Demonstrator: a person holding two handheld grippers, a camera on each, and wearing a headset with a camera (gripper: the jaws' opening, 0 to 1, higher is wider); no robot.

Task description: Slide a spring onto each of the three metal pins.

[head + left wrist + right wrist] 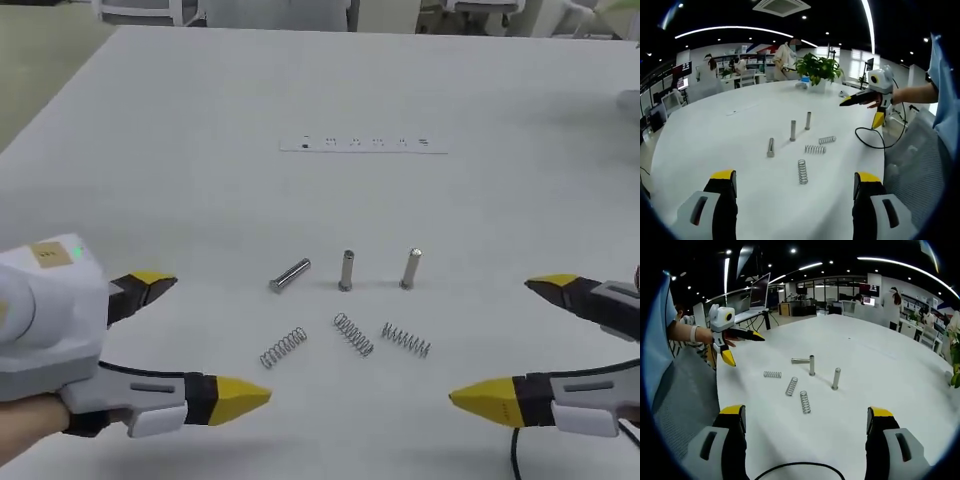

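Note:
Three metal pins stand in a row mid-table: one lies on its side (290, 275), the middle one (346, 270) and the right one (411, 268) stand upright. Just in front lie three loose springs (283, 346) (352, 334) (405, 340). My left gripper (210, 340) hovers open at the near left, well apart from them. On the opposite side my right gripper (497, 342) is open too, holding nothing. In the left gripper view the nearest spring (802, 171) lies between the jaws' line, with the lying pin (770, 147) beyond. The right gripper view has a spring (805, 402) nearest.
A flat white socket strip (362, 144) is set into the white table (200, 150) further back. A potted plant (819, 70) stands at the far edge. A cable (867, 142) trails from the right gripper. Office chairs and people are in the background.

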